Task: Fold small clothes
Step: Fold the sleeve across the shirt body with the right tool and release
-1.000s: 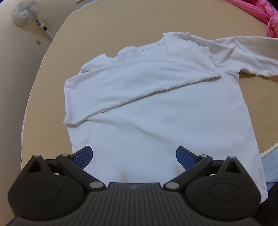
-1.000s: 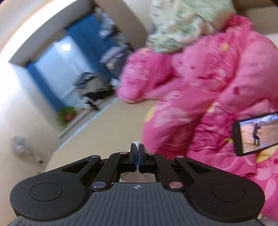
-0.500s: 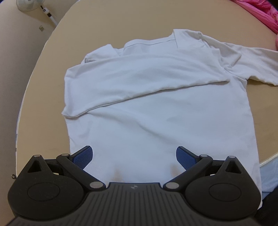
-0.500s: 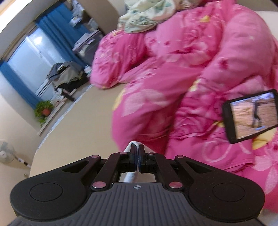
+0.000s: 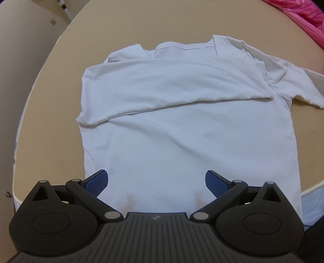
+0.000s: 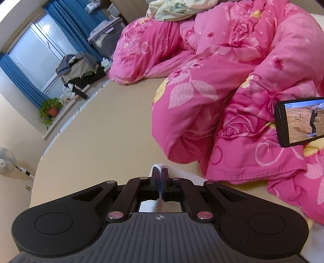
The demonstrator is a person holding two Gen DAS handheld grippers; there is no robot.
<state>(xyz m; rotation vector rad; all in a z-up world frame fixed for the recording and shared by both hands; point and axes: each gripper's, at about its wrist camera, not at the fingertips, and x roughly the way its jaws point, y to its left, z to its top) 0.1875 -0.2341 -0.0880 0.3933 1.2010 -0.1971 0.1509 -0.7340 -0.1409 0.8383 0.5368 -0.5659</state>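
Note:
A white long-sleeved shirt (image 5: 182,121) lies flat on the tan bed surface (image 5: 50,121). One sleeve is folded across the chest; the other sleeve (image 5: 299,85) stretches off to the right. My left gripper (image 5: 157,179) is open and empty, hovering over the shirt's near hem. My right gripper (image 6: 160,172) is shut on a bit of white cloth (image 6: 159,167), the shirt's sleeve end, just above the bed surface (image 6: 101,131). The rest of the shirt is hidden in the right wrist view.
A pink flowered quilt (image 6: 232,81) is heaped close on the right of my right gripper, with a phone (image 6: 301,121) propped on it. The quilt's edge shows in the left wrist view (image 5: 303,18). A fan (image 6: 6,159) stands beyond the bed's edge.
My left gripper has shifted left and back, so the shirt sits more central. My right gripper, still shut on the sleeve, has swung and lowered toward the bed surface.

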